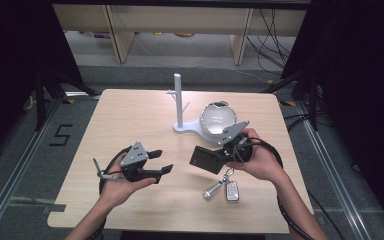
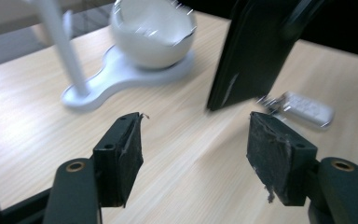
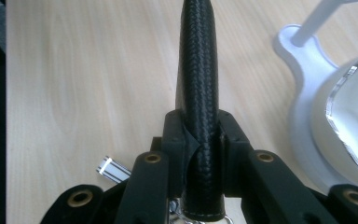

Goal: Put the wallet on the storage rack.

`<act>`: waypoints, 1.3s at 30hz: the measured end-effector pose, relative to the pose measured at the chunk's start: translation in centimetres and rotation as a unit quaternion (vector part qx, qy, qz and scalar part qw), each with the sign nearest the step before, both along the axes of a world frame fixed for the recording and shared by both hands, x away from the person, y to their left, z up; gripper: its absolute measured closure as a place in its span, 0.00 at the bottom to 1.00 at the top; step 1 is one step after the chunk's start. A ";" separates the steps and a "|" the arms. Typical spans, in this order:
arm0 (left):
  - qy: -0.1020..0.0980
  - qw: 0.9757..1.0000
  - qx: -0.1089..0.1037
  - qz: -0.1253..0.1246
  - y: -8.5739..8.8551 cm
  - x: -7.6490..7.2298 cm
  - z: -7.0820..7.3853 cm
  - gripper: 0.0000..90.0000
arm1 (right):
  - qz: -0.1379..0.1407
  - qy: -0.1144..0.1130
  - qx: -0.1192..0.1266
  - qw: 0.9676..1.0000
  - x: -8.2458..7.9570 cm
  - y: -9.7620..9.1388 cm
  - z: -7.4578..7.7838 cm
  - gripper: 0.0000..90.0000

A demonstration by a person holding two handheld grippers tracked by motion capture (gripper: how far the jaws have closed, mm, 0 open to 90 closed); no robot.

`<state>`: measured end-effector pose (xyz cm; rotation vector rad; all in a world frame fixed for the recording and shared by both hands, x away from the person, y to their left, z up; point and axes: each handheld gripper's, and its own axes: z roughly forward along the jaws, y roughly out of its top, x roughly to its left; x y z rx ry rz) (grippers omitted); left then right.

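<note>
My right gripper is shut on a black leather wallet, held above the table right of centre. In the right gripper view the wallet stands edge-on between the pads, pinched from both sides. My left gripper is open at the table's left, its jaws spread with nothing between them. In the left gripper view my left gripper faces the wallet, which hangs just beyond it. A key bunch with a silver fob lies on the table below the right hand.
A white stand with an upright post and a white bowl on its base sits at the table's back centre. The stand's base lies close to the wallet's right. Black cables trail from both grippers. The table edges drop to a grey floor.
</note>
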<state>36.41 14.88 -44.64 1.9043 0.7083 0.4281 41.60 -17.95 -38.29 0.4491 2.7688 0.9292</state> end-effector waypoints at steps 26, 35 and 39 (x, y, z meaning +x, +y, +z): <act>0.043 0.995 -0.027 0.084 4.2 0.2 -4.9 0.38 | -0.029 -0.067 -0.016 0.997 2.2 -1.8 3.5 0.86; 0.044 0.995 -0.030 0.084 4.1 0.3 -5.0 0.38 | -0.030 -0.110 -0.025 0.993 4.1 -1.9 5.2 0.86; 0.044 0.995 -0.029 0.085 4.1 0.2 -4.9 0.38 | -0.033 -0.119 -0.030 0.992 5.0 -1.8 5.5 0.86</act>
